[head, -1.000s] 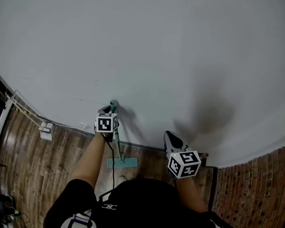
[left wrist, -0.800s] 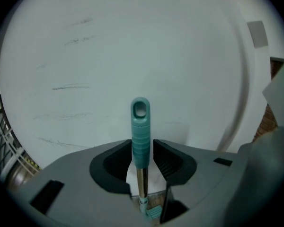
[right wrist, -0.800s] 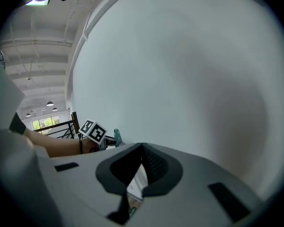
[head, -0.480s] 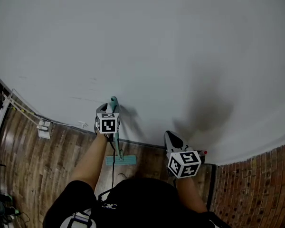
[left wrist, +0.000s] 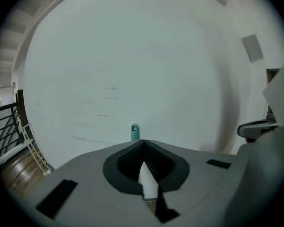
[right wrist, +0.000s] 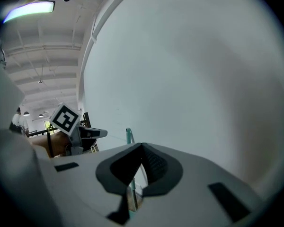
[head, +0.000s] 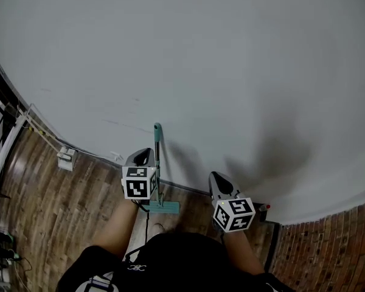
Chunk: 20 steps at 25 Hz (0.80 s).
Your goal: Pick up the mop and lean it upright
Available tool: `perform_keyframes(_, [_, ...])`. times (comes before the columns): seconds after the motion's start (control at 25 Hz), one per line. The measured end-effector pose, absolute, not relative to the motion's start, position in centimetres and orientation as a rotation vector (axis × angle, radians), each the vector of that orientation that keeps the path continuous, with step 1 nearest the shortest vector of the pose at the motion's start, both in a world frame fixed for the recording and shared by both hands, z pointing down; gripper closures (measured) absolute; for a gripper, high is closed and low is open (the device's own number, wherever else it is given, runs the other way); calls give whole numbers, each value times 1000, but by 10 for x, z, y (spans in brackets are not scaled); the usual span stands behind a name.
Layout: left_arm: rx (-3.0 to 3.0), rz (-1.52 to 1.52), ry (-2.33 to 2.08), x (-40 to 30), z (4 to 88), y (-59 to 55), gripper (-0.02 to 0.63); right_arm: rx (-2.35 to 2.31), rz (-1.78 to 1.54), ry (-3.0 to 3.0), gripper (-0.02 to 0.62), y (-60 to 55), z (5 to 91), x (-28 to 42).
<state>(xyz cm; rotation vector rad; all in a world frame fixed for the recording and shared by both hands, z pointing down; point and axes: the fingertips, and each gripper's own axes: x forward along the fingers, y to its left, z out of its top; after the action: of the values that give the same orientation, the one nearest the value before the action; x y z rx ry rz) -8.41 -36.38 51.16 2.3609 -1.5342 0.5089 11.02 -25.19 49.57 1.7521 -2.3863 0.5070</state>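
Mop status: the teal-handled flat mop (head: 157,135) is up on its end. Its flat teal head sits on the brown wooden plank floor (head: 42,205), and the handle top looks to rest against the plain white wall (head: 231,72). We can't quite see the contact. The shaft tips slightly toward the wall, which is presumably why it stands there unsupported.

Our left tool (head: 145,152) sits just beside the shaft, lower than the handle top. It's close but doesn't seem to touch. In the left gripper view only a narrow wedge of wall and floor shows between the jaws, so they're slightly apart with nothing in them. The teal handle tip (left wrist: 135,132) pokes up beyond them, not between them. We'd guess the tool hangs this close as a safety catch, ready if the mop starts sliding along the wall.

The right tool (head: 216,175) hangs further right, well apart from the mop and pointed at bare wall. Its jaws also show just a thin gap and grip nothing. In the right gripper view the handle tip (right wrist: 128,135) shows off to the left — this tool has no job right now.

Judging from how things lie, the leaning part looks basically done. The main risk we see is the head skating out on the smooth boards.
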Motion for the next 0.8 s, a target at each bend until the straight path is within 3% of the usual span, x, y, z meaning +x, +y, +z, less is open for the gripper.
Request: perform_keyframes(0.8, [2375, 390, -1435, -64, 484, -243, 611, 1591, 381, -2636, 583, -241, 468, 60])
